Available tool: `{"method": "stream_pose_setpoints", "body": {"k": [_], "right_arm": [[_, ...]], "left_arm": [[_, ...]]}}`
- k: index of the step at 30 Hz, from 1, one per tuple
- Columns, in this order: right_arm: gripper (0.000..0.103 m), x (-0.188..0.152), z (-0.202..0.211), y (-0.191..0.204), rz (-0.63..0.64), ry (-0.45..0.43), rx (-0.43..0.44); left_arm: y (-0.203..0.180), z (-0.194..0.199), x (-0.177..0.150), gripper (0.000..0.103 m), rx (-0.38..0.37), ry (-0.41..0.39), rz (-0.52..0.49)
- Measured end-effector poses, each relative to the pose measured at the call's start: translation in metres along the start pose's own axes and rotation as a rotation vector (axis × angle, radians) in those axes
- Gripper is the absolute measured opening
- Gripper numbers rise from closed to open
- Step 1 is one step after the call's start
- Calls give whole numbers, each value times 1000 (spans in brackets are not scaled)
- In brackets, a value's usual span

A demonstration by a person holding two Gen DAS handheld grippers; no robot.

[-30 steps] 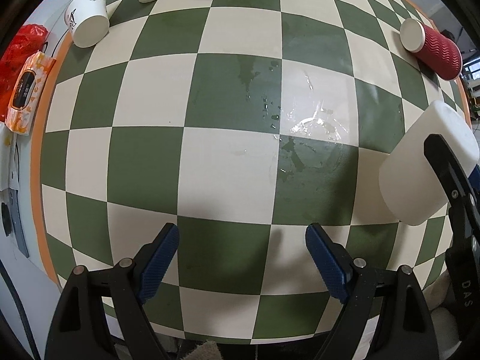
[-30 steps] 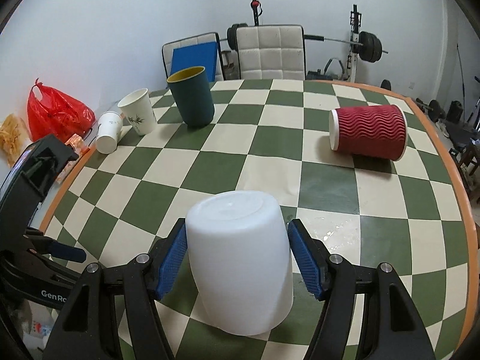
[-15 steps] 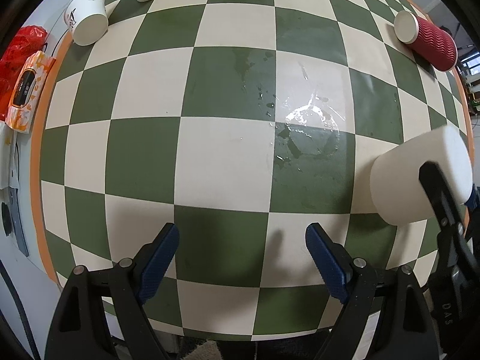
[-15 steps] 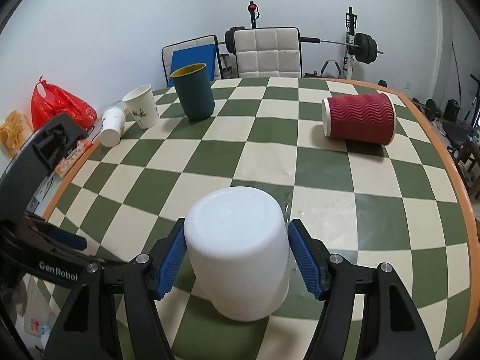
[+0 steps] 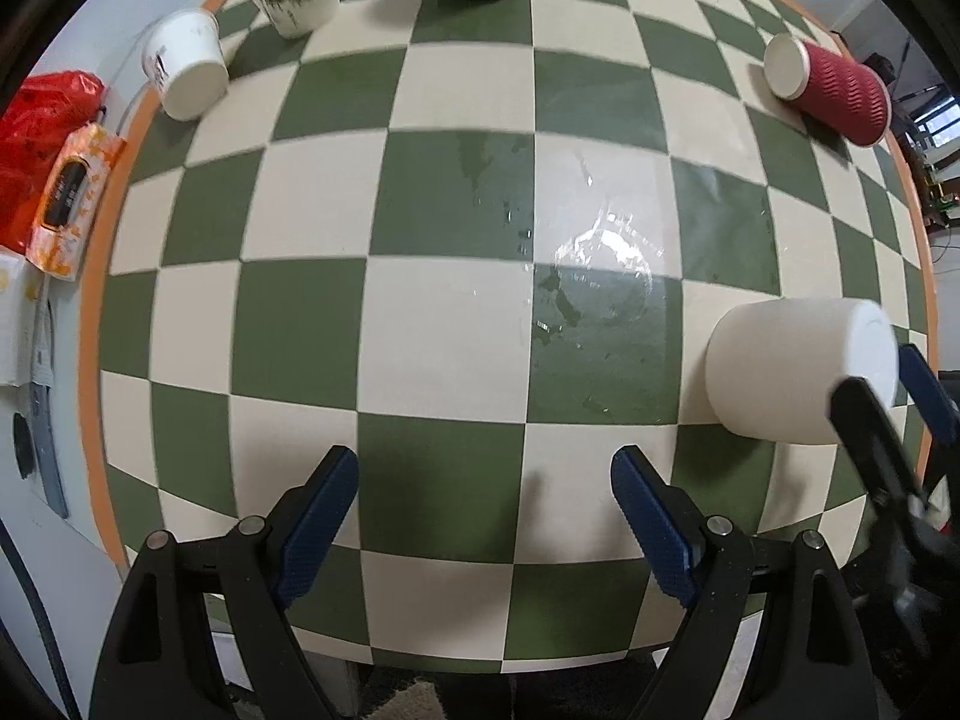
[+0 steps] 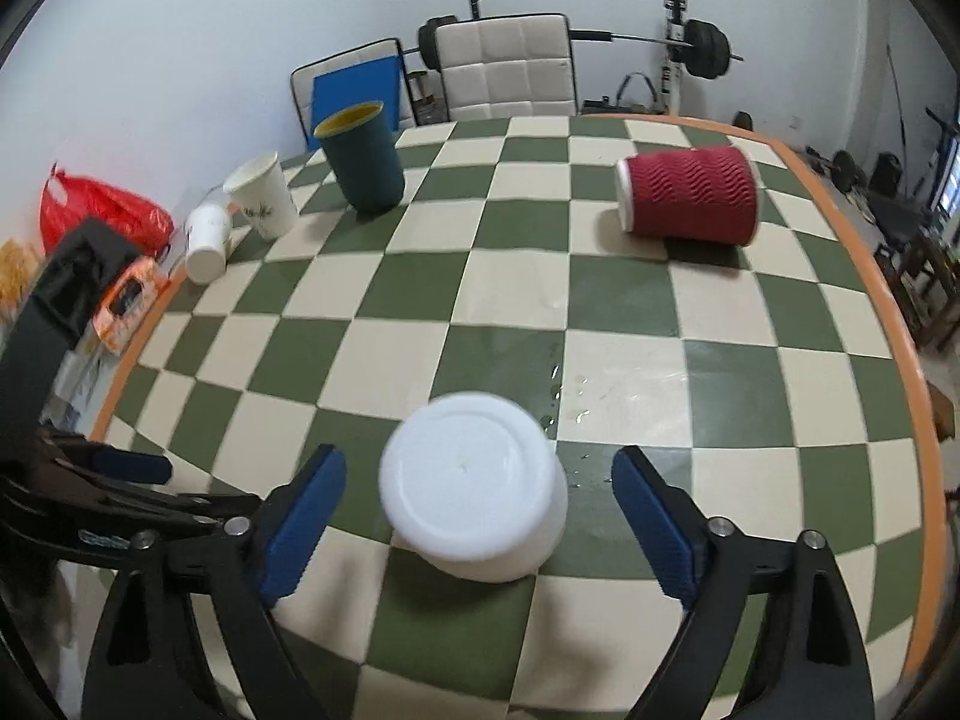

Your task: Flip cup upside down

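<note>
Your table (image 6: 744,324) carries the white cup (image 6: 474,483) upside down near its near edge, beside a wet patch (image 5: 600,276). Your right gripper (image 6: 479,516) straddles it, fingers spread, not touching. Your left gripper (image 5: 485,516) is spread, empty.

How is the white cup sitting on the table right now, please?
Upside down: the white cup shows its closed base on top, rim down on the checkered table, free between the open right gripper jaws.
</note>
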State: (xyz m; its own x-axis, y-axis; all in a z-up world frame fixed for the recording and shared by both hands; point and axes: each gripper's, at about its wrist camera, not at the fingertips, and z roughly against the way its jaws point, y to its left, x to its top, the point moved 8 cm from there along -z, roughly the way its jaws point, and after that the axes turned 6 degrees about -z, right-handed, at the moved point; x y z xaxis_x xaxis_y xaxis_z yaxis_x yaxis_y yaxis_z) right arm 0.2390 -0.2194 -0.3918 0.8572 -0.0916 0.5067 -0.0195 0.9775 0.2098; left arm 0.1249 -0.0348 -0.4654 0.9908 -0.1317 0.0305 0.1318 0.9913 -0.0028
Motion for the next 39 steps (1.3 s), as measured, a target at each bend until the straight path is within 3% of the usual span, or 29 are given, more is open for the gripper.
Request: {"method": "stream_pose_setpoints", "body": {"k": [6, 13, 18, 28, 39], "right_arm": [[97, 15, 48, -13, -130, 101, -81], [98, 36, 132, -19, -179, 103, -167], [99, 42, 190, -6, -184, 100, -182], [99, 54, 307, 28, -133, 32, -181], [99, 66, 383, 37, -85, -37, -190]], "left_arm": [[0, 55, 4, 86, 31, -101, -39], [3, 150, -4, 86, 40, -246, -64], [3, 219, -18, 86, 39, -340, -78], [-5, 308, -58, 86, 16, -414, -49], [-19, 362, -80, 86, 24, -478, -39]]}}
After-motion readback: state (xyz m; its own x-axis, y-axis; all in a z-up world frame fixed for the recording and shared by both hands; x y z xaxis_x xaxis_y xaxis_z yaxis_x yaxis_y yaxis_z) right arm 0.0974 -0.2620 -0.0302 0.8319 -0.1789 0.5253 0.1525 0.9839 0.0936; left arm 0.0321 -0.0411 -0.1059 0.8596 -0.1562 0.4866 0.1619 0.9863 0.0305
